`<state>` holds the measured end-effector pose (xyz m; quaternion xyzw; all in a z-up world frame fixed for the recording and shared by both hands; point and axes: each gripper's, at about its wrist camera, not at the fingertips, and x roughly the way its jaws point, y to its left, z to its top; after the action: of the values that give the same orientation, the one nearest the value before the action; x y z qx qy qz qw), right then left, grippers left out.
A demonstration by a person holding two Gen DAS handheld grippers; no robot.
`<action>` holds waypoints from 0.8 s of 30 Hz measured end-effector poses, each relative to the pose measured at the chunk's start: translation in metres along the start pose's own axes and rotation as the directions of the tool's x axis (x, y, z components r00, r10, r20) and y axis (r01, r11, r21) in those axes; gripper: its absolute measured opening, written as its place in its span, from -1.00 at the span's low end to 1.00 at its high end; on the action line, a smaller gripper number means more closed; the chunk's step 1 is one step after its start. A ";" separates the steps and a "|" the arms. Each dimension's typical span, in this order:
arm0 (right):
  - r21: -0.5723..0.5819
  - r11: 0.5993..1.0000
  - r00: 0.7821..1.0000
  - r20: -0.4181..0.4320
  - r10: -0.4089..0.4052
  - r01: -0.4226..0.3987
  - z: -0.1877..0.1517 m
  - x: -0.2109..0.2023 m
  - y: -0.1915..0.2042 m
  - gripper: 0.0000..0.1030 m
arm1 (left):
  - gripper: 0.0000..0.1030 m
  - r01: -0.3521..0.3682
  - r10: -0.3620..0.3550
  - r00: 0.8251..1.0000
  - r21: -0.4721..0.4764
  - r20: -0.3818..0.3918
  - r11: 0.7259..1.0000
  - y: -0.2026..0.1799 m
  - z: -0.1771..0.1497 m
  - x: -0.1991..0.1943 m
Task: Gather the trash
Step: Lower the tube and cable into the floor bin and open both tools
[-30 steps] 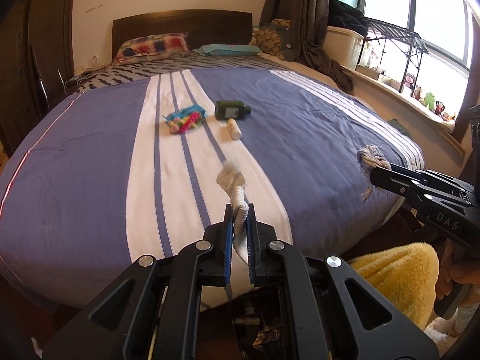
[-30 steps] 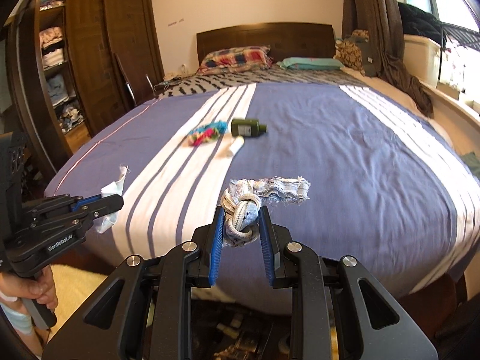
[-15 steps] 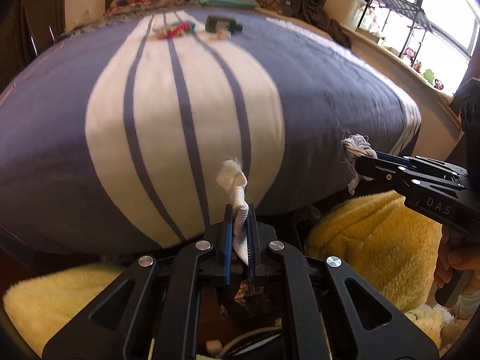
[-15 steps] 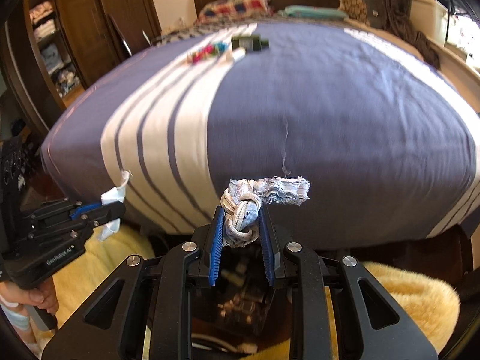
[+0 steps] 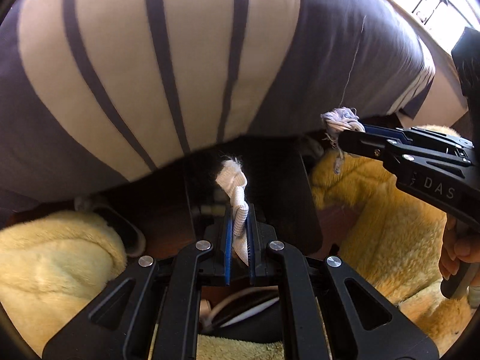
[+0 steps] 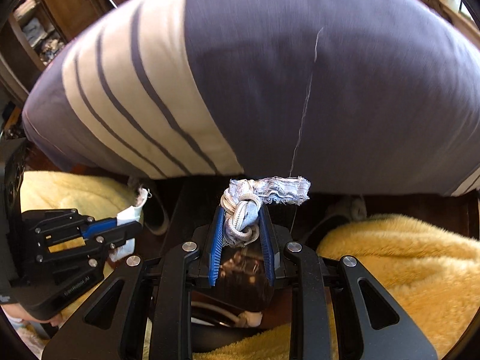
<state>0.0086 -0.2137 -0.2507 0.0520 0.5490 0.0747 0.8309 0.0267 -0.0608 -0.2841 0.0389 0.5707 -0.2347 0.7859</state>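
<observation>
My left gripper [image 5: 240, 208] is shut on a white woven strap scrap [image 5: 235, 186] whose frayed end sticks up past the fingertips. My right gripper [image 6: 241, 210] is shut on a knotted grey-blue cord with a frayed cloth strip [image 6: 270, 190], and a loose thread trails up from it. Both point steeply down at the foot of the bed, side by side. The right gripper [image 5: 345, 138] shows at the right of the left wrist view, the left gripper [image 6: 136, 225] at the left of the right wrist view. A dark container [image 5: 270, 180] lies below them.
The bed's blue and white striped cover [image 5: 180, 60] bulges close above both grippers. Fluffy yellow rugs [image 5: 375, 225] [image 6: 405, 255] lie on the floor to either side of the dark container [image 6: 240, 276]. A wooden wardrobe [image 6: 45, 24] stands at the far left.
Both grippers have sunk from above the bed top to below its foot edge and tipped downward, each still holding its scrap. The items on the bed have left view.
</observation>
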 end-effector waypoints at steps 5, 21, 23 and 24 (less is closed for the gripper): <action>0.031 0.999 0.996 -0.088 0.028 -0.026 -0.006 0.027 0.001 -0.53 | -0.87 0.041 -0.043 0.995 -0.028 -0.091 0.999 0.008 -0.003 0.027; 0.055 0.996 0.981 -0.176 0.084 -0.075 -0.003 0.053 -0.003 -0.49 | -0.65 0.090 -0.096 0.982 -0.044 -0.166 0.995 0.007 -0.001 0.050; 0.068 0.994 0.981 -0.170 0.095 -0.085 -0.001 0.050 -0.004 -0.26 | -0.58 0.085 -0.091 0.983 -0.048 -0.159 0.995 0.008 -0.001 0.047; 0.070 0.994 0.981 -0.168 0.100 -0.089 -0.001 0.050 -0.005 -0.16 | -0.53 0.081 -0.087 0.984 -0.048 -0.156 0.996 0.008 -0.001 0.046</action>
<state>0.0270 -0.2096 -0.2969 0.0972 0.6173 0.1011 0.7741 0.0401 -0.0685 -0.3284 0.0170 0.6369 -0.2521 0.7284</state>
